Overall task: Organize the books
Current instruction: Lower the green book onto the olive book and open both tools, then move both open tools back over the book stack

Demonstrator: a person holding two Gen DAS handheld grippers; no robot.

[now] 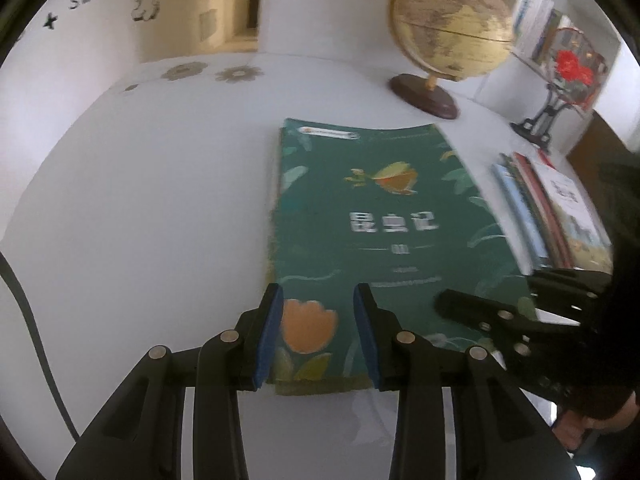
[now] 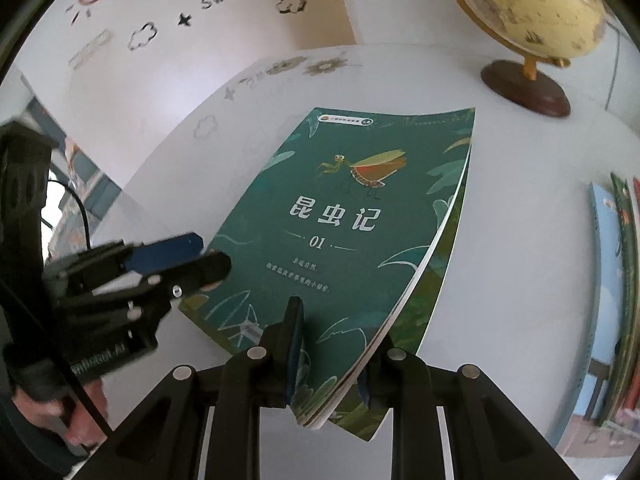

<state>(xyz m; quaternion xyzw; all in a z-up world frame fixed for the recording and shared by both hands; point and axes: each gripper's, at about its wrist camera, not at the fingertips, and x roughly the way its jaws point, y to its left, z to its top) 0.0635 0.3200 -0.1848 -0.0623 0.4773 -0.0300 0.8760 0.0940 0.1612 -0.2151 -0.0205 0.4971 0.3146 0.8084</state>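
Item: white worktop [image 1: 140, 200], bearing your green book [image 2: 344, 220] flat at centre. Your right gripper [image 2: 332, 360] pinches its near right corner, lifting the cover edge; your left gripper [image 1: 316, 336] sits part-spread over its near left corner, blue pads astride the tulip.

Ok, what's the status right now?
Right tool shut on green book, near corner. Left tool open, over the book's near edge. Globe and book stack off to the side, nothing blocking.
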